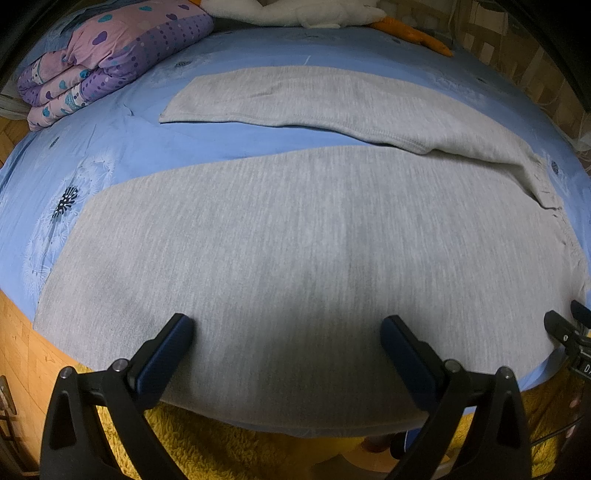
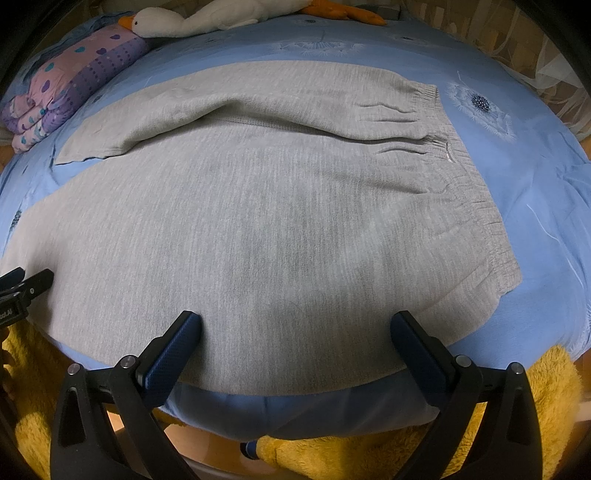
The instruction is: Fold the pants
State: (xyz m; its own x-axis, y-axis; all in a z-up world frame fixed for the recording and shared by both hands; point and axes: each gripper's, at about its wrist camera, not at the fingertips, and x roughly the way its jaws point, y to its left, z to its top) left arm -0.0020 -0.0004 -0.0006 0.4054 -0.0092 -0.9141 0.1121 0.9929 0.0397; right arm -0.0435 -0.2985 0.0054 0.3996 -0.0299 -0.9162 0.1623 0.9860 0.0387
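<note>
Grey pants lie spread flat on a blue bed, legs pointing left, the elastic waistband at the right. The near leg runs along the bed's front edge; the far leg lies apart behind it. My left gripper is open and empty, hovering over the near leg by the front edge. My right gripper is open and empty over the hip area near the front edge. The right gripper shows at the left wrist view's right edge; the left gripper shows at the right wrist view's left edge.
The blue bedsheet has dandelion prints. A folded pink and purple quilt sits at the back left. A white plush goose lies along the far edge. A yellow fluffy rug and wooden floor lie below the bed's front edge.
</note>
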